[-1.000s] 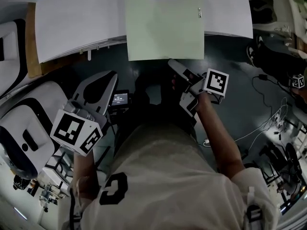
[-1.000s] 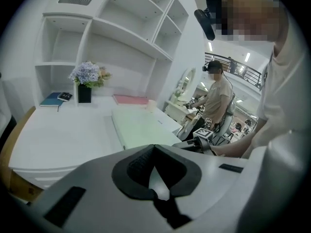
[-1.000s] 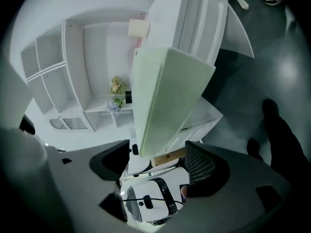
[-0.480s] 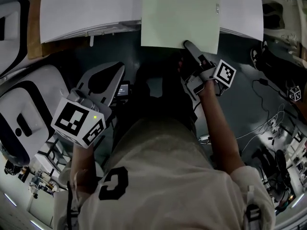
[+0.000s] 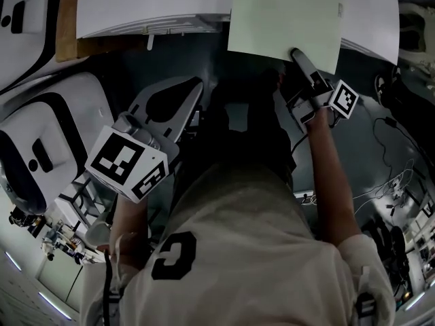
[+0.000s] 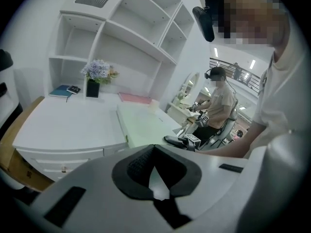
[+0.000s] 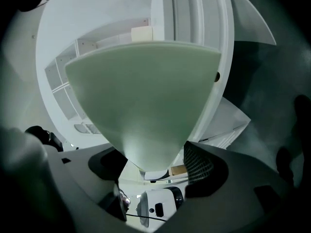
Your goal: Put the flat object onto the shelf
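Right hand-held gripper [image 5: 298,54] has reached the green sheet [image 5: 282,12] (jaws spread round its corner); left hand-held gripper [image 5: 196,83] pressed together.

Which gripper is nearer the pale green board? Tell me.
Right. The right gripper is at the pale green board's near edge, a corner between its open jaws. The left gripper hangs back, well apart from it.

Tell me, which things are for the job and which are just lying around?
For the job: green flat board, its corner between the open jaws of the right tool; white shelf.
Just lying about: flowers in a dark vase; blue book; pink book.
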